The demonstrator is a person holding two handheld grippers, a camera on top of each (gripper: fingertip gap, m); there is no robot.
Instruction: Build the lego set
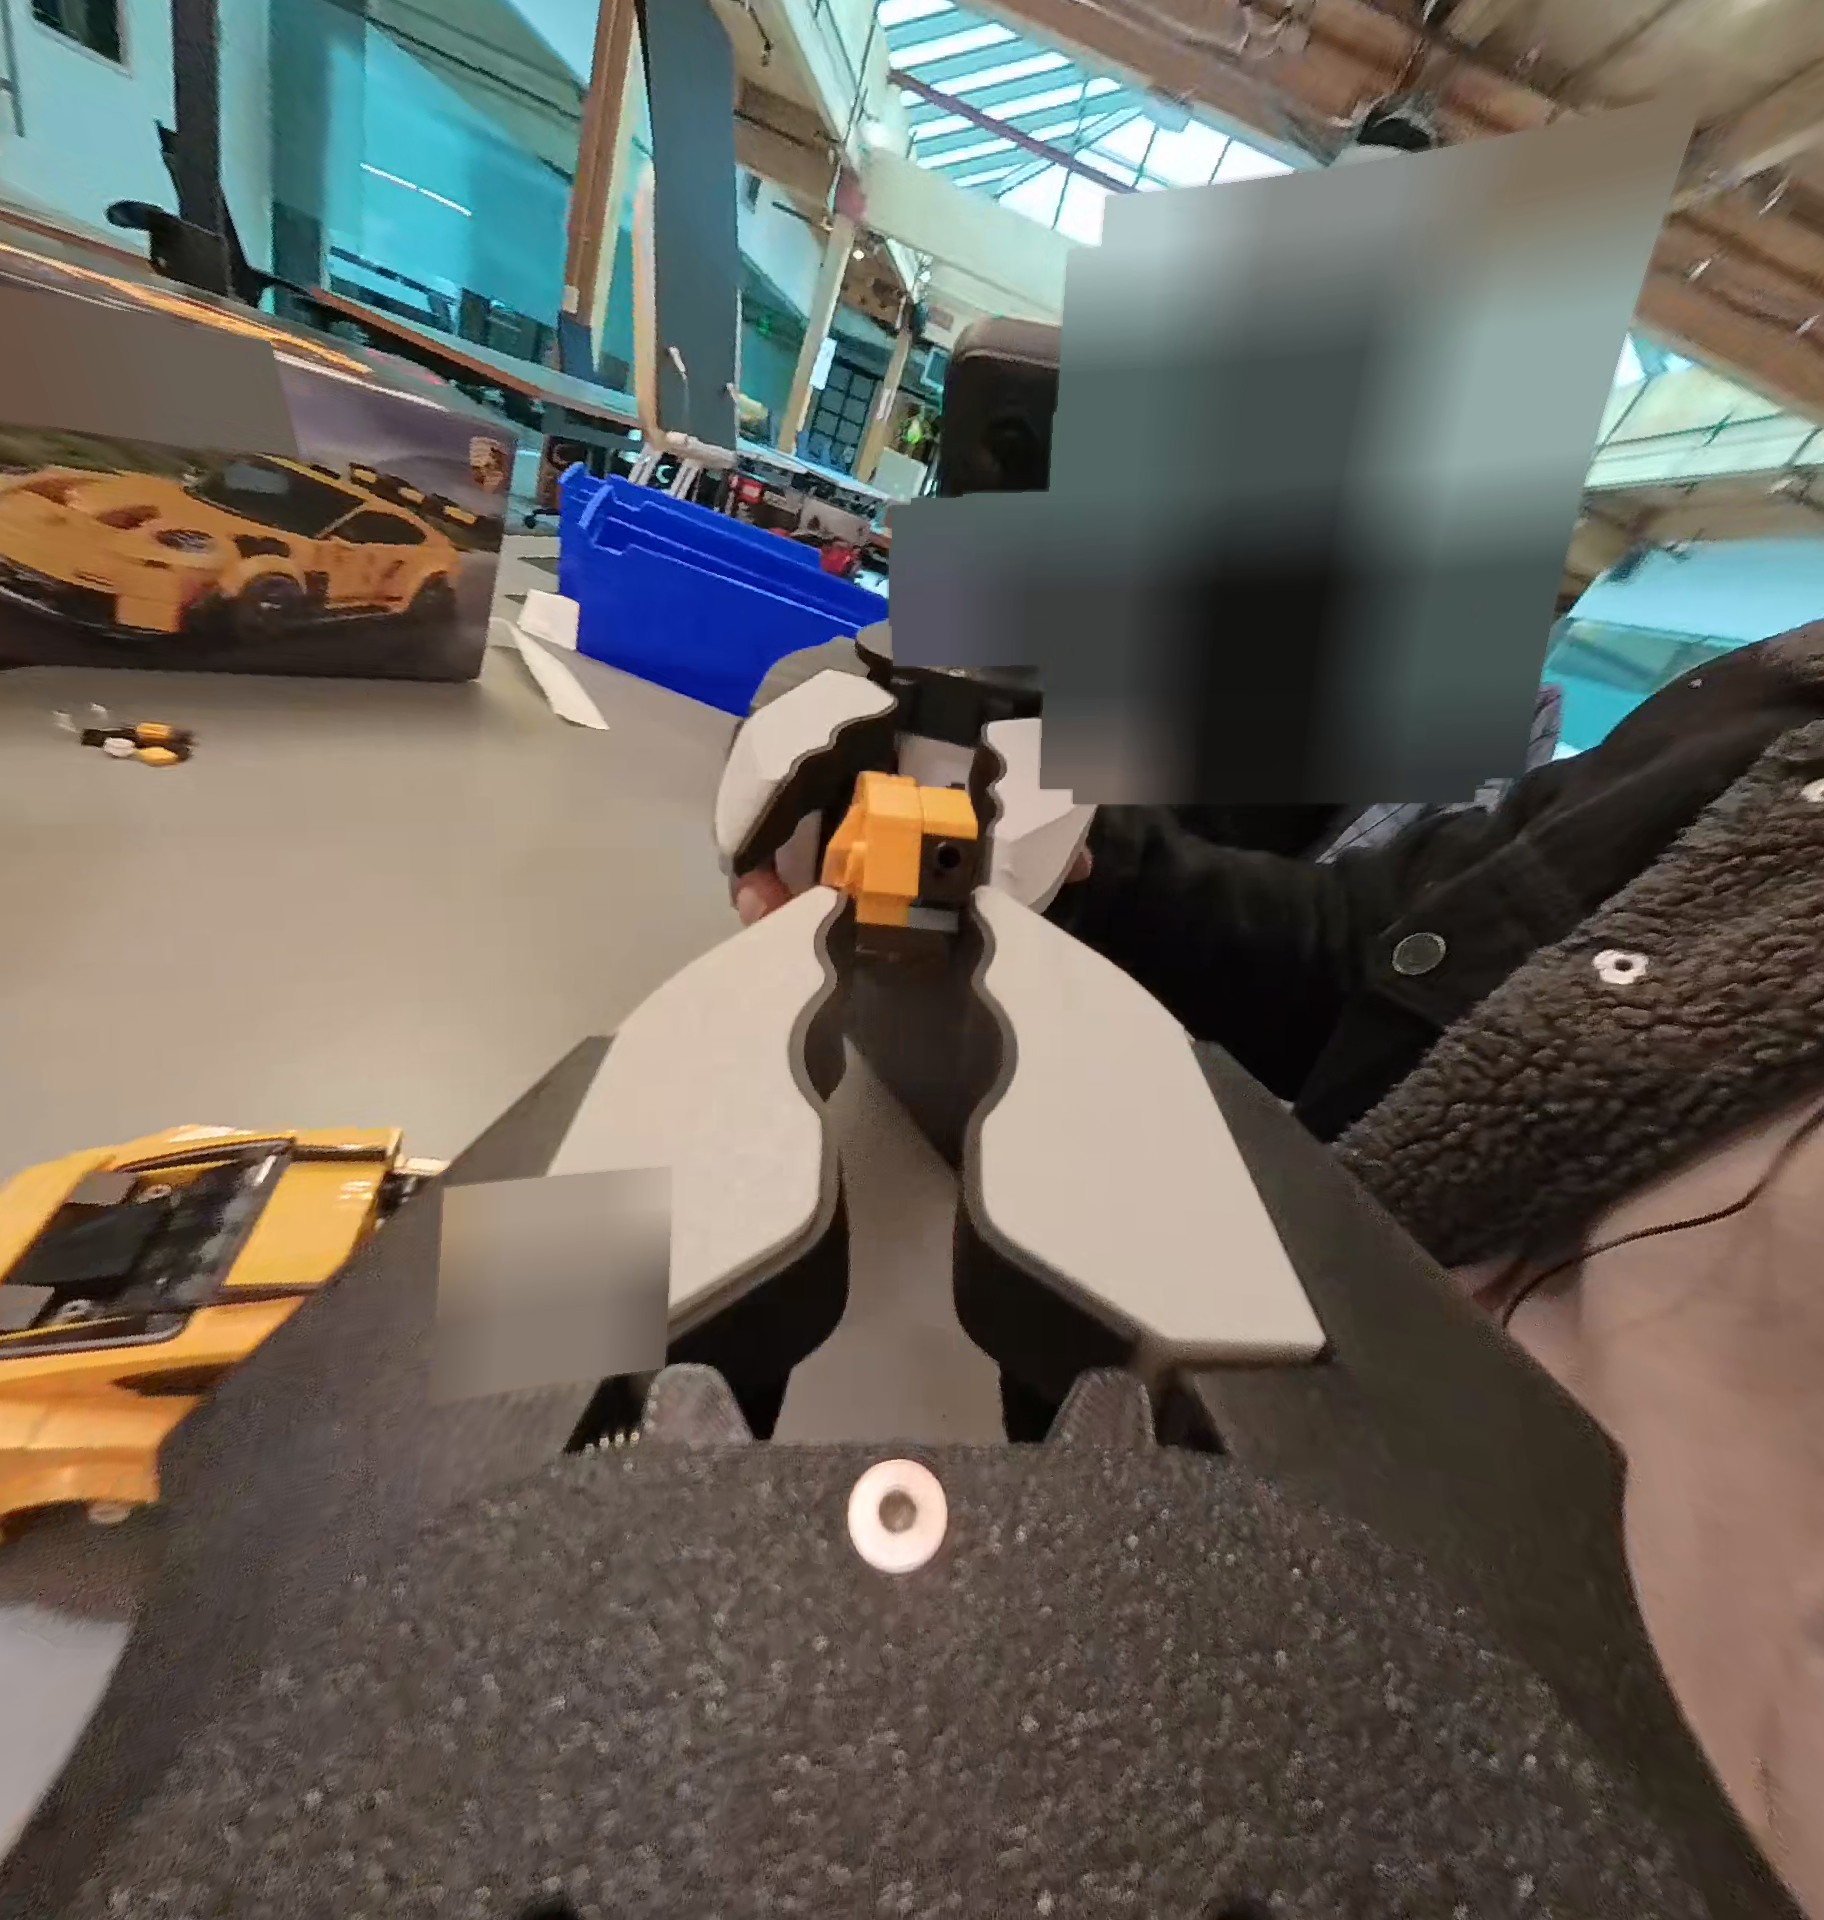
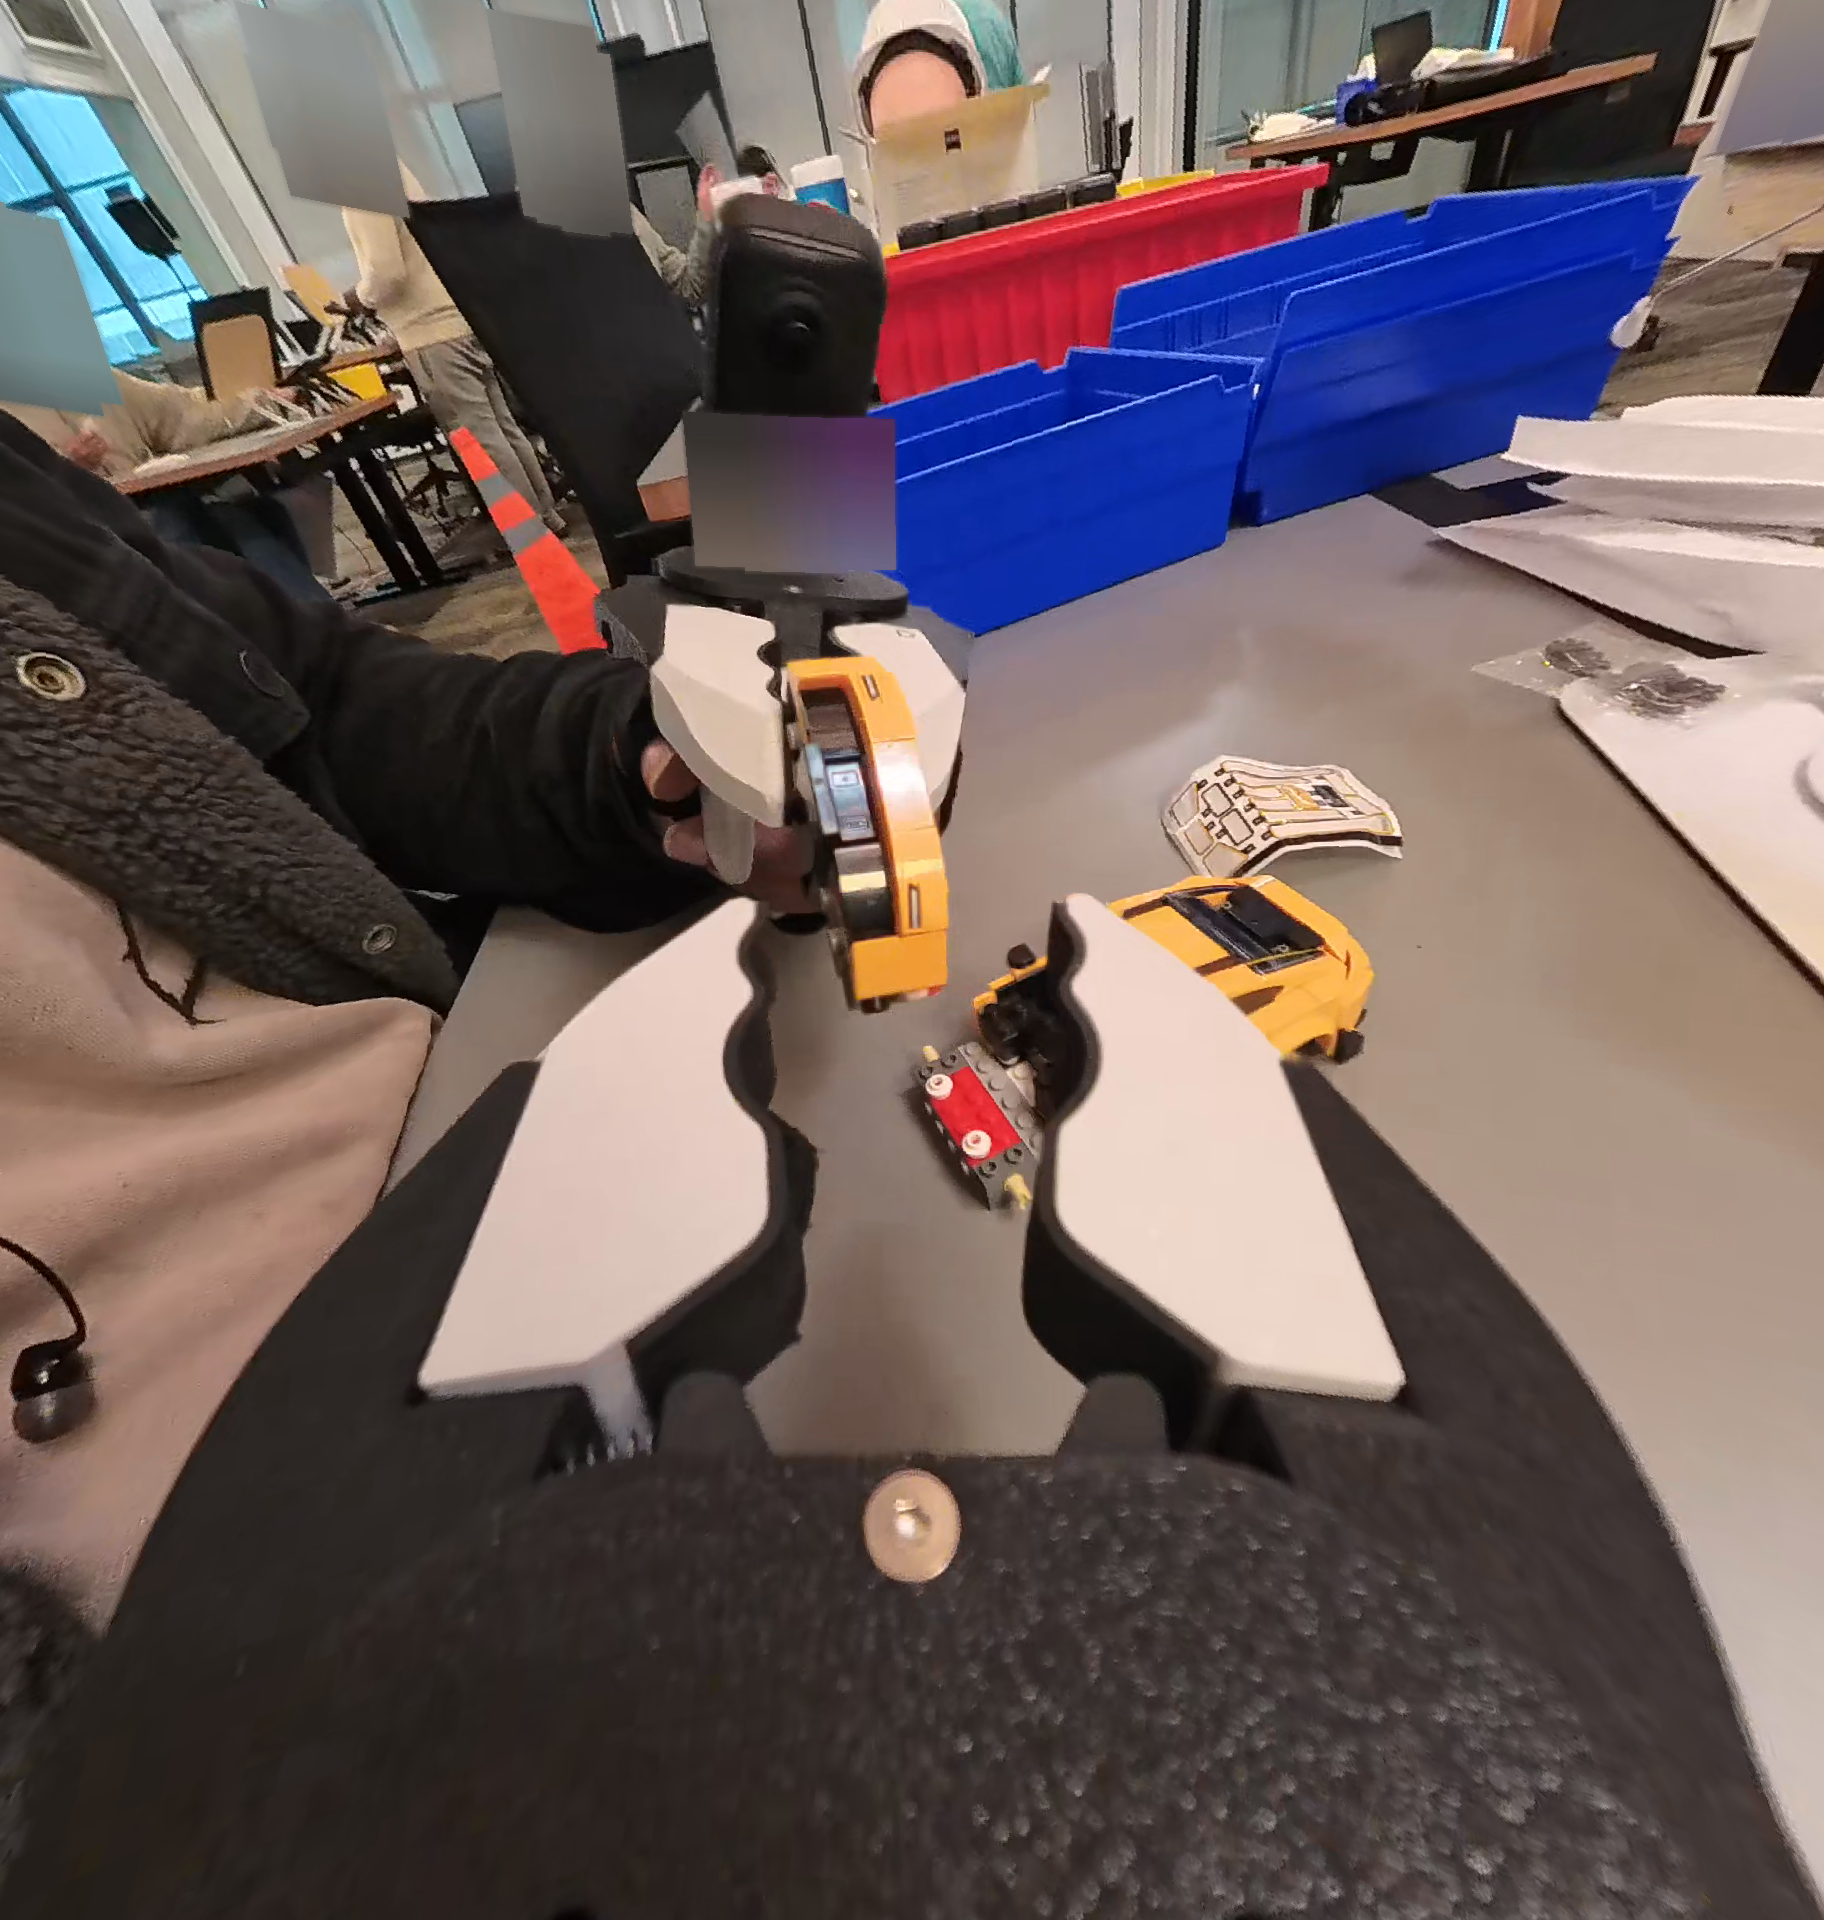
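Lego sub-assembly, orange-black curved brick piece (image 2: 877, 821), clamped in left gripper (image 1: 903, 914), held aloft. Right gripper (image 2: 903, 997) spread wide, empty. Next: grasp grey-red brick chassis (image 2: 975, 1127) on grey table (image 2: 1407, 1299), mate parts.

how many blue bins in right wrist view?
3, past the table's far edge: one nearest, two stacked-looking behind at right. More may hide behind.

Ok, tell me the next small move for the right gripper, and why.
Probably lower the right gripper onto the yellow car body lying on the table and close on it. Its jaws stand open and empty, while the left gripper is shut on a yellow piece held in the air; that piece likely needs a steadied body to press onto.
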